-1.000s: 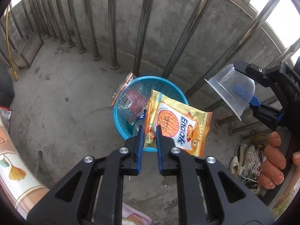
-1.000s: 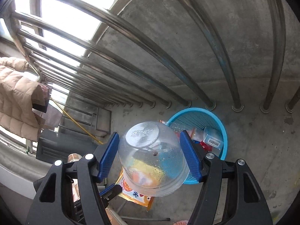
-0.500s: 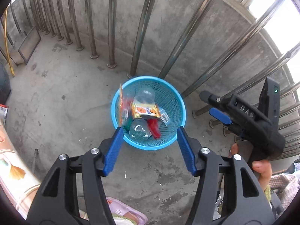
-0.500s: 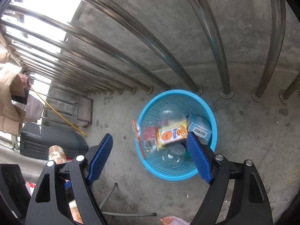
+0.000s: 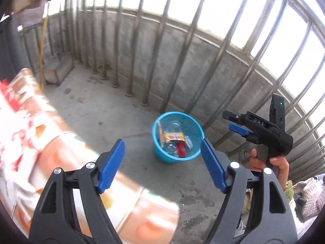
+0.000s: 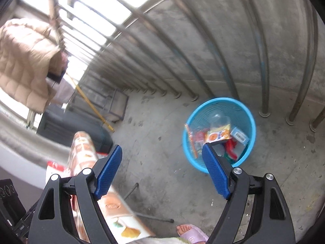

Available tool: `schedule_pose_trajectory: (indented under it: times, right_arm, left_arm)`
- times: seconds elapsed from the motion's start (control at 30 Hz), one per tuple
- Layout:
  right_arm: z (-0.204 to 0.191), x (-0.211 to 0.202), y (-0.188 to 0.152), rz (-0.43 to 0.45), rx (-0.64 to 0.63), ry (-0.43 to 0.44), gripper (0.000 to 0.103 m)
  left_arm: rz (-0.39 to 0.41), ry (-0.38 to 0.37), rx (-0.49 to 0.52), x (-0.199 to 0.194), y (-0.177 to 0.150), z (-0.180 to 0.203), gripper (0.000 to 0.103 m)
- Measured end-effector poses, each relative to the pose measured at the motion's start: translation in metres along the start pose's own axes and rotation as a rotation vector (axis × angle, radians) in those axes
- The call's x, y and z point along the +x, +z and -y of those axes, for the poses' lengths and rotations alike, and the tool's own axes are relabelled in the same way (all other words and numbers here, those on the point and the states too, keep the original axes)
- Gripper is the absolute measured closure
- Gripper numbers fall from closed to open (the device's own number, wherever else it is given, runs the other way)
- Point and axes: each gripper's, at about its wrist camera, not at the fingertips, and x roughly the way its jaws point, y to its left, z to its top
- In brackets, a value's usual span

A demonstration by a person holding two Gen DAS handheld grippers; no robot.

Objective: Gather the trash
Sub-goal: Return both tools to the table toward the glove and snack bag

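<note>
Your left gripper (image 5: pixel 162 164) had just been opening and stood spread, empty; your right gripper (image 6: pixel 162 171) stood spread, empty. The trash lay inside the blue basket (image 5: pixel 158 154) beside the railing (image 5: pixel 130 61). A careless swing could tip that light basket.

i'm seeing my left gripper (image 5: pixel 162 164) with jaws that have just been opening, nothing between them, above the concrete floor (image 5: pixel 121 118). the blue basket (image 5: pixel 162 156) is holding wrappers. my right gripper (image 5: pixel 235 122) is hanging nearby.
</note>
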Motion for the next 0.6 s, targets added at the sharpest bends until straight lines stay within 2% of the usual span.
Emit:
schedule_pose_trajectory:
  times: [0.17,0.33,0.47,0.6]
  right_arm:
    - [-0.06,-0.004,-0.02,-0.069,-0.116,0.071,0.024]
    - [-0.137,0.005,-0.043,-0.136,-0.248,0.176,0.024]
    - [-0.211,0.027,-0.076,-0.229,-0.394,0.257,0.024]
    - [-0.286,0.057,-0.115,-0.333,-0.515,0.326,0.024]
  left_arm:
    - [0.09,0.12,-0.083,-0.066,-0.045,-0.059,0.027]
    - [0.13,0.198,-0.268,-0.119,-0.095,-0.127,0.024]
    - [0.135,0.252,-0.396,-0.145,-0.132,-0.167,0.023]
    - [0.157,0.298,-0.474,-0.162,-0.16,-0.187,0.021]
